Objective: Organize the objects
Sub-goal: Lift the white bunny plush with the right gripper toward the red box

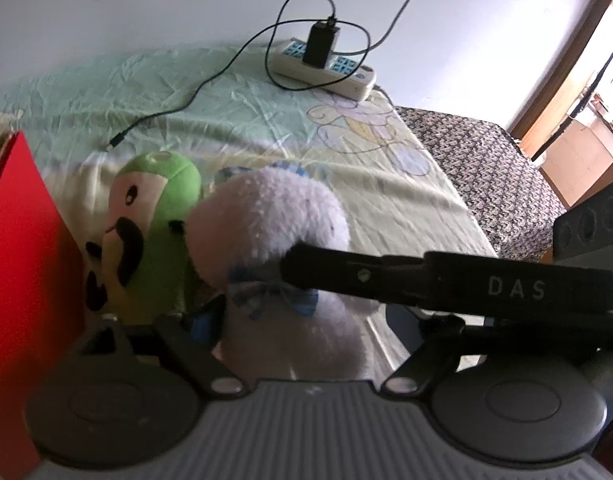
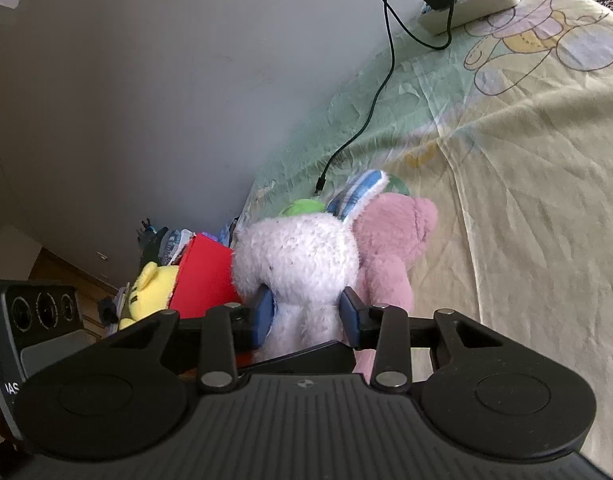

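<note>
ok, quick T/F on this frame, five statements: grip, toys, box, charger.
1. The right gripper is clamped on the white plush rabbit. True.
2. The box beside the toys is blue. False: it is red.
3. A pink plush sits against the rabbit. True.
4. The cable's free end is plugged into a phone. False: it lies loose on the sheet.
5. The black charger is lying off the power strip. False: it is plugged in.

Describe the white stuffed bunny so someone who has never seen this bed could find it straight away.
On the cartoon-print bedsheet, beside the red box, sits a cluster of plush toys. The white bunny is between the green plush and pink plush; only it has blue-striped ears and a blue checked bow.
</note>
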The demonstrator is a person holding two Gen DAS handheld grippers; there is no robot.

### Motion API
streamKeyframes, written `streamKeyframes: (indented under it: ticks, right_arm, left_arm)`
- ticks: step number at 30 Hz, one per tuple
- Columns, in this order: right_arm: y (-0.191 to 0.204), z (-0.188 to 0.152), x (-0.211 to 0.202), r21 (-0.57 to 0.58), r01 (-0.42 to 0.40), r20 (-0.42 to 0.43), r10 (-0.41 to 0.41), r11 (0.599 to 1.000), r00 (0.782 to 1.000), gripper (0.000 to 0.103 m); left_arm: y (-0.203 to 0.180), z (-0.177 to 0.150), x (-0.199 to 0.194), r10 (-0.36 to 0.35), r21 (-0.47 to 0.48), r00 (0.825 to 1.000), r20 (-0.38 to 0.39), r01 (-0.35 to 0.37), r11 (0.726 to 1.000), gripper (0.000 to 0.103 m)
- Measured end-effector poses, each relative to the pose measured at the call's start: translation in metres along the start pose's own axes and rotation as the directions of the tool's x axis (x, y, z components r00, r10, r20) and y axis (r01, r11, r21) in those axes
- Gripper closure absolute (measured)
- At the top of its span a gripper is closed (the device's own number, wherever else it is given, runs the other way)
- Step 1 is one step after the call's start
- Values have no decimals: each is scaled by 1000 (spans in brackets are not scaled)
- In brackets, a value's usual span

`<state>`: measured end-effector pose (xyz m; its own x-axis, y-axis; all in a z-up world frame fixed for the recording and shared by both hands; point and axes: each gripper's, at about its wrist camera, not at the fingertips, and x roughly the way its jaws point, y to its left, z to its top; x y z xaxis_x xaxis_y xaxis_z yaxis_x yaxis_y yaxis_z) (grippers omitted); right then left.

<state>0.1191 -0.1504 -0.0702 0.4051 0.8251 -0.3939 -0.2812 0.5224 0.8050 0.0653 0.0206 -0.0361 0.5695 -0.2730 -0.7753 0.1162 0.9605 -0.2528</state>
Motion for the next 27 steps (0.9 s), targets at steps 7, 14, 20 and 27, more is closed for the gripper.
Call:
streamKeyframes:
  ticks: [7, 14, 20, 27]
  right_arm:
    - [18, -12, -25, -40, 22, -5, -22, 999, 1000, 64]
    - [48, -34, -40, -140, 50, -14, -53, 989, 999, 64]
    - [71, -58, -43, -220, 46, -54, -60, 974, 997, 64]
    - [92, -79, -35, -248, -2, -143, -35, 969, 989, 64]
  left_arm:
    - [-12, -12, -19, -34, 6, 999, 4, 34, 999, 21]
    - [-23, -31, -40, -21, 38, 1000, 7, 21, 999, 22]
    - [-19, -54, -64, -15, 33, 1000, 7, 15, 999, 22]
    - [-11, -82, -95, 25, 27, 1000, 18, -26, 999, 22]
